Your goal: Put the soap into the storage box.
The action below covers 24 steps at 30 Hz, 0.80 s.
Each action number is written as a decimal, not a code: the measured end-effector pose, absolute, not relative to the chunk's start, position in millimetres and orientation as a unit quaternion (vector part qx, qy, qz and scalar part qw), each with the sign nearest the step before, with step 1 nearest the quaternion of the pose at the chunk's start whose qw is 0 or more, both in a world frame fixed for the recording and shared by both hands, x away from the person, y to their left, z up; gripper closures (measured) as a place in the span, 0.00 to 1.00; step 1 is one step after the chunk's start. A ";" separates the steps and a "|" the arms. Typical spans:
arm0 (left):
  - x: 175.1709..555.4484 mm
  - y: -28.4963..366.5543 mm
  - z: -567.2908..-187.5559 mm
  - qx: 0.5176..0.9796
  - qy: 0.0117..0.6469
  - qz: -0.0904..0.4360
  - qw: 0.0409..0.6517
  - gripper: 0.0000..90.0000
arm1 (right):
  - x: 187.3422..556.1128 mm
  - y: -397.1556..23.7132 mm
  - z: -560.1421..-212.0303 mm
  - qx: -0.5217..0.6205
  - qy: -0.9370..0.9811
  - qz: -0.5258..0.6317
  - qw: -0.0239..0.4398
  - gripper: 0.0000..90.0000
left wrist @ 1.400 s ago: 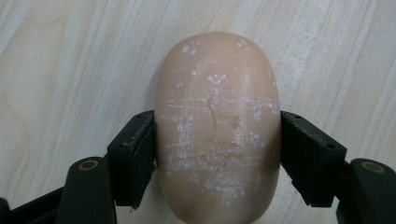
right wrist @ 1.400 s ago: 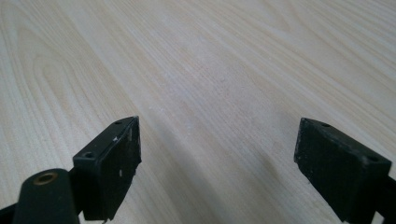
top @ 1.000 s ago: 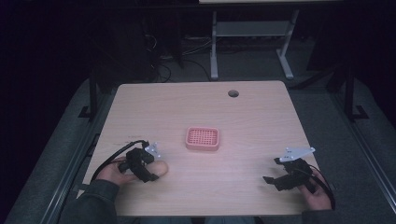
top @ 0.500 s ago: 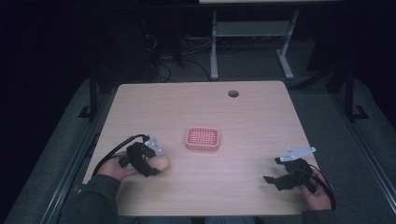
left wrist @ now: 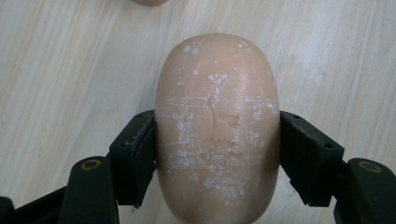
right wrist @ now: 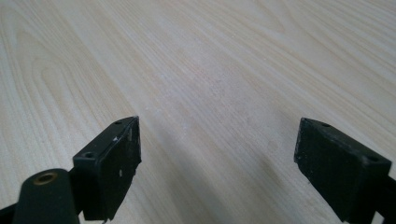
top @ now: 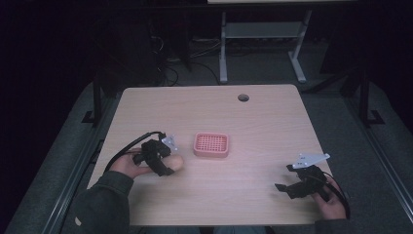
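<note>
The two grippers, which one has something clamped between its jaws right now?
The left gripper: its jaws press both sides of the peach-coloured soap bar. The right gripper has its jaws wide apart over bare table.

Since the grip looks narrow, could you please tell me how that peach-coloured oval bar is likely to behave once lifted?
The oval bar looks rigid: its sides keep their curve between the left hand-held gripper jaws. Its rounded, smooth flanks could let it slip or pivot. The white scuffs suggest a soft surface that marks easily.
</note>
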<state>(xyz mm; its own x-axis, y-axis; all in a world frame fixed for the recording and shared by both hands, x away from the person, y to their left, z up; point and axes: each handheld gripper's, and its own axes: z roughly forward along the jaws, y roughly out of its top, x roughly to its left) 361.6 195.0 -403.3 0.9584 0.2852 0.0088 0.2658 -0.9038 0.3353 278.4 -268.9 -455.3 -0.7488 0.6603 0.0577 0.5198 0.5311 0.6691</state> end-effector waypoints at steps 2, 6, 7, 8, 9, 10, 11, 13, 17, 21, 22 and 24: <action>363.8 192.3 -401.8 0.976 0.139 0.030 0.166 0.36 | 278.3 -268.9 -455.2 0.343 0.867 0.346 0.100 0.16; 366.9 187.8 -399.5 0.977 0.135 0.030 0.162 0.36 | 278.8 -269.8 -455.8 0.339 0.868 0.347 0.101 0.16; 369.9 185.6 -397.8 0.978 0.132 0.028 0.160 0.36 | 278.9 -269.7 -456.2 0.340 0.868 0.347 0.099 0.16; 369.9 185.6 -397.8 0.978 0.132 0.028 0.160 0.36 | 278.9 -269.7 -456.2 0.340 0.868 0.347 0.099 0.16; 371.1 184.0 -397.5 0.978 0.131 0.029 0.160 0.36 | 278.9 -269.7 -456.1 0.340 0.869 0.347 0.100 0.16; 372.9 181.2 -396.1 0.979 0.129 0.029 0.158 0.36 | 279.0 -269.9 -456.1 0.340 0.869 0.347 0.099 0.16; 374.4 179.7 -394.8 0.979 0.125 0.030 0.156 0.36 | 279.2 -270.0 -456.2 0.340 0.869 0.347 0.099 0.16; 375.7 177.7 -393.4 0.979 0.123 0.031 0.158 0.36 | 279.3 -270.0 -456.4 0.339 0.869 0.347 0.099 0.16; 382.7 170.7 -388.6 0.979 0.118 0.031 0.160 0.36 | 279.5 -269.8 -457.0 0.339 0.870 0.345 0.098 0.16; 386.0 165.8 -386.9 0.980 0.114 0.030 0.160 0.36 | 279.5 -270.0 -456.8 0.339 0.870 0.345 0.098 0.16; 387.8 162.6 -385.9 0.981 0.111 0.031 0.158 0.36 | 279.5 -270.5 -456.4 0.339 0.869 0.345 0.098 0.16; 390.0 159.4 -384.6 0.981 0.108 0.032 0.158 0.36 | 279.3 -270.2 -456.5 0.342 0.867 0.348 0.097 0.16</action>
<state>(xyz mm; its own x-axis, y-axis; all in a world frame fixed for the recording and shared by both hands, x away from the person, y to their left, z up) 390.0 159.4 -384.6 0.9744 0.2228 0.0285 0.2026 -0.9267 0.3164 279.3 -270.2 -456.5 -0.7467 0.6615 0.0699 0.5265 0.5235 0.6699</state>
